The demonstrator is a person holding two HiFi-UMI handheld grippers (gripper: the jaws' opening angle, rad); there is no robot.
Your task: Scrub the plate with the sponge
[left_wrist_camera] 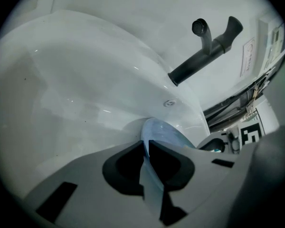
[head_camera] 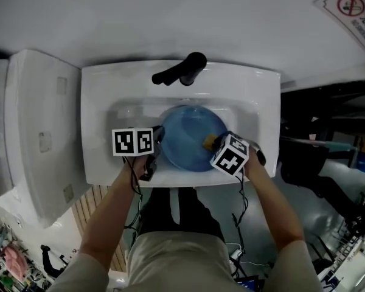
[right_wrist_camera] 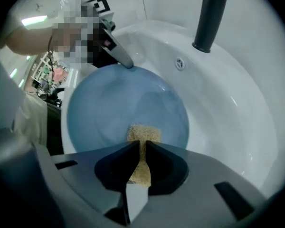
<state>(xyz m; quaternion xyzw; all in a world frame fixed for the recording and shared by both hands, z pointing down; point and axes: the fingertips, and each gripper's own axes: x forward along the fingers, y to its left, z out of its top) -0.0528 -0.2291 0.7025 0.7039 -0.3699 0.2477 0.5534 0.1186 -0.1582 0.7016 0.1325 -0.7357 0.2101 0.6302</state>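
Note:
A blue plate lies tilted in the white sink basin. My left gripper is shut on the plate's left rim, which runs edge-on between its jaws. My right gripper is shut on a yellow sponge. The sponge rests on the plate's face near its right side. In the right gripper view the left gripper's fingers clamp the plate's far rim.
A black faucet stands at the back of the sink, its spout over the basin. An overflow hole sits in the basin wall. A white toilet tank stands to the left. The person's legs are below the sink front.

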